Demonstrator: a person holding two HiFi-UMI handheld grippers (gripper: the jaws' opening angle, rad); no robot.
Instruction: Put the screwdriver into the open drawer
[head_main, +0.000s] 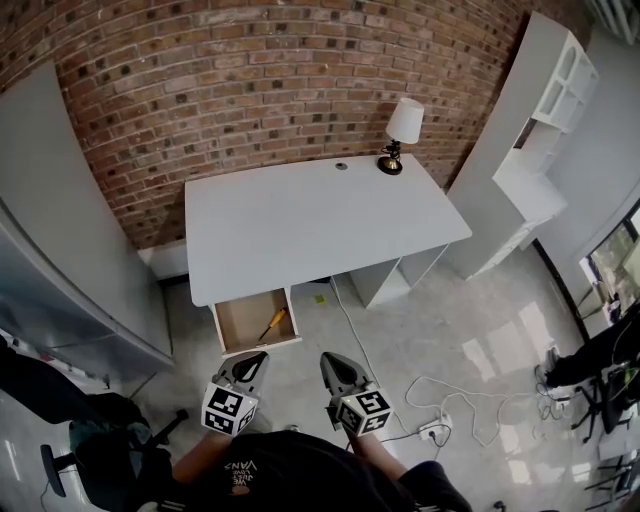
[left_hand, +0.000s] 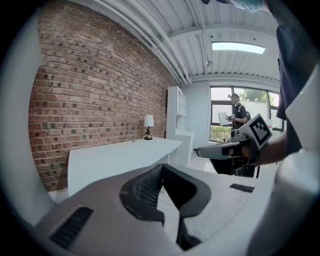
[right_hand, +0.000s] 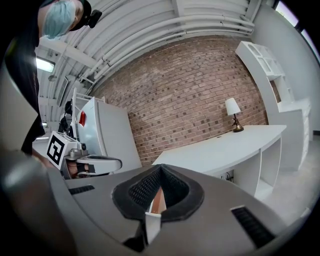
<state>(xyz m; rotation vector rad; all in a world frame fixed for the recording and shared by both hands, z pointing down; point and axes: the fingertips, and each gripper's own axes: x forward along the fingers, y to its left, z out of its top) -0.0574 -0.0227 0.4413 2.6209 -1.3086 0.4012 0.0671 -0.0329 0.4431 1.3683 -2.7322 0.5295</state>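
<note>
1. Jaws of the left gripper (head_main: 260, 356) and right gripper (head_main: 327, 357) are closed together and empty, side by side;
2. The yellow-handled screwdriver (head_main: 273, 324) lies inside the open drawer (head_main: 226, 338) under the white table (head_main: 310, 220).

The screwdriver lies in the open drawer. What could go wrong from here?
The drawer stands open toward the person, with the screwdriver inside; a leg could knock it. A white cable trails across the floor to a power strip near the person's feet: a trip hazard.
</note>
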